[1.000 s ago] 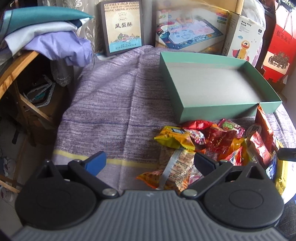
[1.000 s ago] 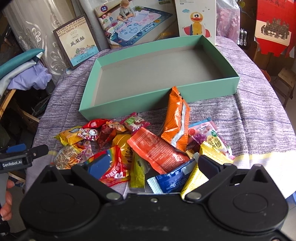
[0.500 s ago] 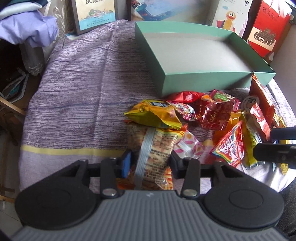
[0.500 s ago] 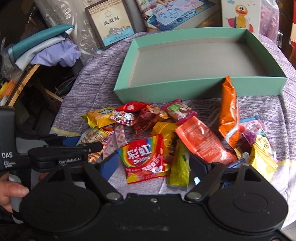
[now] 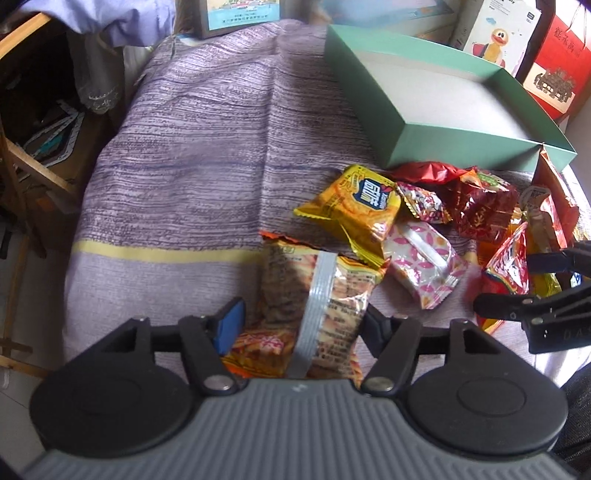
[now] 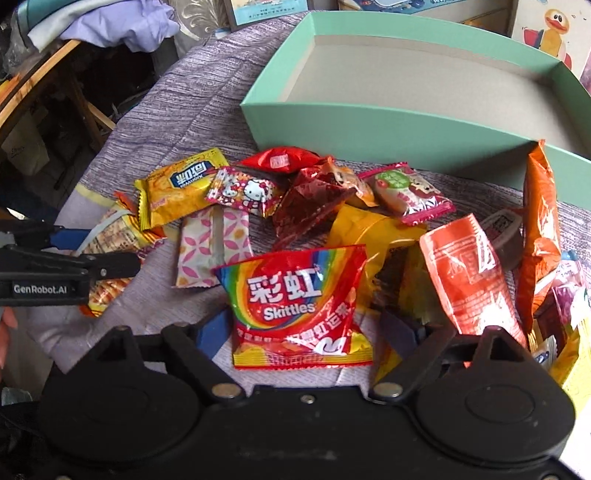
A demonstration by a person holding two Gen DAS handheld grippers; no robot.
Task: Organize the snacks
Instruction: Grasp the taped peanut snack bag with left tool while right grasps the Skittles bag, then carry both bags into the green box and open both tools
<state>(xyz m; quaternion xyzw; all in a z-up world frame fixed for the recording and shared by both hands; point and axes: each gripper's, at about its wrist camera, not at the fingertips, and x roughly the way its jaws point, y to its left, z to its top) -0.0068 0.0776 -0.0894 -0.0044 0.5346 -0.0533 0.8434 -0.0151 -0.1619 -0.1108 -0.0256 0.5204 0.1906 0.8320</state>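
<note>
A pile of several snack packets lies on the purple cloth in front of an empty green box [image 5: 461, 142] [image 6: 369, 129]. My left gripper [image 5: 302, 326] points down over an orange biscuit packet with a silver seam [image 5: 314, 295]. The packet lies between its jaws, which are opening, and the blue pad stands just off its edge. My right gripper [image 6: 306, 330] straddles a red rainbow Skittles packet [image 6: 295, 295]; its jaws are opening slightly, with small gaps at both pads. Each gripper shows at the other view's edge: the right gripper [image 5: 535, 306], the left gripper [image 6: 74, 266].
A yellow cracker packet [image 5: 354, 206] [image 6: 181, 184], a pink-patterned packet [image 5: 421, 262] and a Hello Kitty packet [image 6: 247, 192] lie close by. A tall orange packet [image 6: 539, 229] leans at the right. Boxes [image 5: 498, 33] stand behind the green box. A wooden chair [image 5: 22, 155] with clothes stands left of the table.
Both grippers came down onto the pile. The left narrowed around the orange biscuit packet, then widened again. The right moved left over the Skittles packet and its jaws narrowed.
</note>
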